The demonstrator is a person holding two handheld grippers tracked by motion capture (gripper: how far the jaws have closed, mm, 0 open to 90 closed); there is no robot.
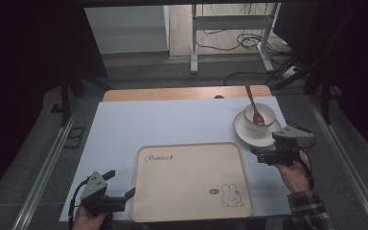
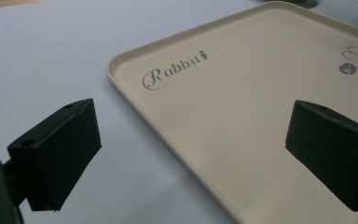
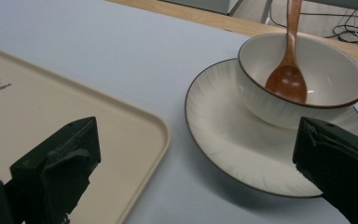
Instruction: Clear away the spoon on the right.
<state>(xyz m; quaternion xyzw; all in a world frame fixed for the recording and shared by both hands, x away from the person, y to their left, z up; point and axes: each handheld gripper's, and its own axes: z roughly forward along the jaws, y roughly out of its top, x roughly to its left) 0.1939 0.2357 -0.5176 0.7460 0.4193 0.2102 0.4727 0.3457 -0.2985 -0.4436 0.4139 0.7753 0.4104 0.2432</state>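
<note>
**A:** What is hidden or hard to make out?

**B:** In the high view my left gripper [image 1: 120, 191] sits at the near left corner, its hand cut off by the bottom edge. The room around the table is too dark to read. The small grey mark beside the tray's rabbit drawing is too small to make out.

**A:** Where do the things lie?

**B:** The cream tray [image 1: 191, 211] lies near centre on the pale blue table [image 1: 172, 120]. My left gripper's jaws stand wide apart, empty, straddling the tray's left rim. At the far right, a bowl [image 1: 263, 111] holding a wooden spoon [image 1: 255, 108] stands on a plate [image 1: 242, 132]. My right gripper [image 1: 258, 154] is just near of the plate, between it and the tray, jaws wide, gripping nothing.
</note>
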